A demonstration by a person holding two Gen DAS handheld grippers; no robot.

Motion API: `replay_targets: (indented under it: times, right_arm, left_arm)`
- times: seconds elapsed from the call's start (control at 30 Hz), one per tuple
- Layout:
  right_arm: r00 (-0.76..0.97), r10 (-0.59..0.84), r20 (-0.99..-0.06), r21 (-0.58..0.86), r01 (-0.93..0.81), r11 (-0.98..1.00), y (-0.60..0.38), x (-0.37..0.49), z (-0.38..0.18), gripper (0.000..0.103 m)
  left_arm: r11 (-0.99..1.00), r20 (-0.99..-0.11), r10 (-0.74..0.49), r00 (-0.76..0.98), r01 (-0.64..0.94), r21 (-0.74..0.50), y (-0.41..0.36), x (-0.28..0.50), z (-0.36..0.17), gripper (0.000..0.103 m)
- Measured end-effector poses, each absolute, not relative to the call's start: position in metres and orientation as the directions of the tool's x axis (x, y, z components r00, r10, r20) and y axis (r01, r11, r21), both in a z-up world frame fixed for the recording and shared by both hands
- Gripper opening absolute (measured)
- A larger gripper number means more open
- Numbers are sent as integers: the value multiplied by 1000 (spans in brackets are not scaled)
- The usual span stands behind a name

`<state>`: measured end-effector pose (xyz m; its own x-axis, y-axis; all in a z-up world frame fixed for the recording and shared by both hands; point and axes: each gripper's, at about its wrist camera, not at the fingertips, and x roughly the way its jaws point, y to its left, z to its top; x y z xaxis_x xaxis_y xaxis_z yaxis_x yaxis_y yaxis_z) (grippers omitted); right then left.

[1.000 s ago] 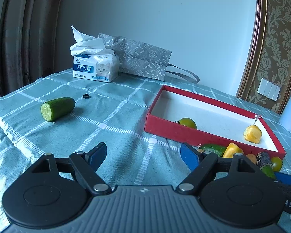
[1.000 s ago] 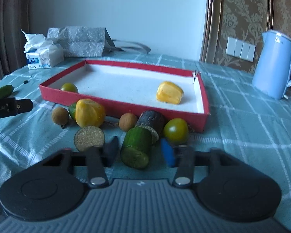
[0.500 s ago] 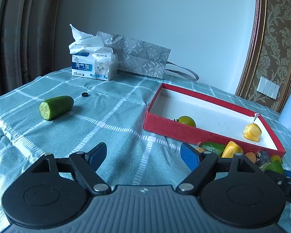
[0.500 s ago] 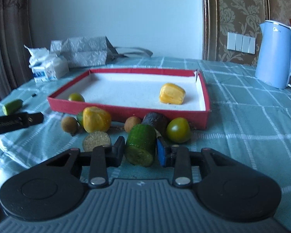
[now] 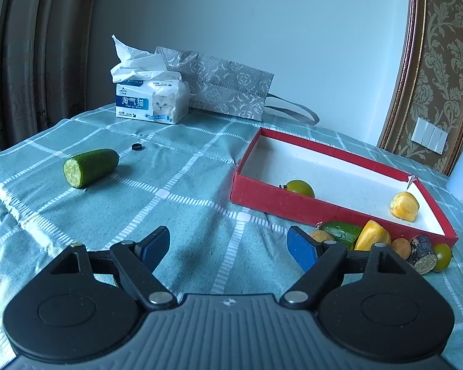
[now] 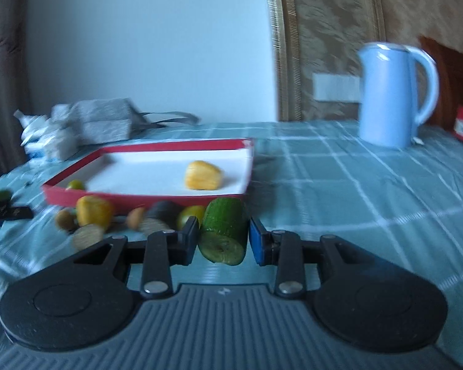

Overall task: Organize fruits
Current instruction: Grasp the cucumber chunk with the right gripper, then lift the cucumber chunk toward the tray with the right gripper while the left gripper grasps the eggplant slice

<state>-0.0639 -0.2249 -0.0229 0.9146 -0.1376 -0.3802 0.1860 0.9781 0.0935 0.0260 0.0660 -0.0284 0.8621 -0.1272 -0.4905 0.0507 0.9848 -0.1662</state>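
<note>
Right claw (image 6: 223,240) pinches a cut cucumber piece (image 6: 223,232); left claw (image 5: 228,246) spread, nothing between its pads.

Held piece sits cut face toward the camera, in front of the red tray's (image 6: 145,199) near right corner. Tray holds a yellow fruit (image 6: 203,175) and a green one (image 5: 300,188). Second cucumber piece (image 5: 91,167) lies on the checked table cloth (image 5: 176,191), well left of the tray. Blue kettle (image 6: 392,95) stands to the right.

Right gripper (image 6: 223,240) jaws now clamped on cucumber piece (image 6: 223,232), lifted, carried rightward

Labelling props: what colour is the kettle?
Light blue kettle, clearest in the right wrist view.
</note>
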Motion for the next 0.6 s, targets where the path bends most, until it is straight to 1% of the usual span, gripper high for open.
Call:
replay_targets:
  times: [0.07,0.2,0.27,0.33,0.6]
  right_arm:
    - [917,-161,-364,114,216,970,-235,-67,-24,33]
    - [921,-151,-358,170,224,960,-246,-68,-26,33]
    - [925,-142,-353,186,218,958,-249,-69,-27,33]
    - [927,-133,-350,202,213,956,-251,-69,-28,33]
    - [937,-112,-330,243,199,949,-256,-73,-29,33]
  left_arm:
    - [985,-498,-135,856,62,-159,64,25,-29,83]
    - [987,-479,-151,865,106,-121,51,14,-25,83]
    - [982,-484,-182,856,137,-127,42,7,-25,83]
    - [976,-489,-218,844,183,-120,28,0,-25,83]
    - [957,-492,-267,828,286,-39,-28,-14,-24,83]
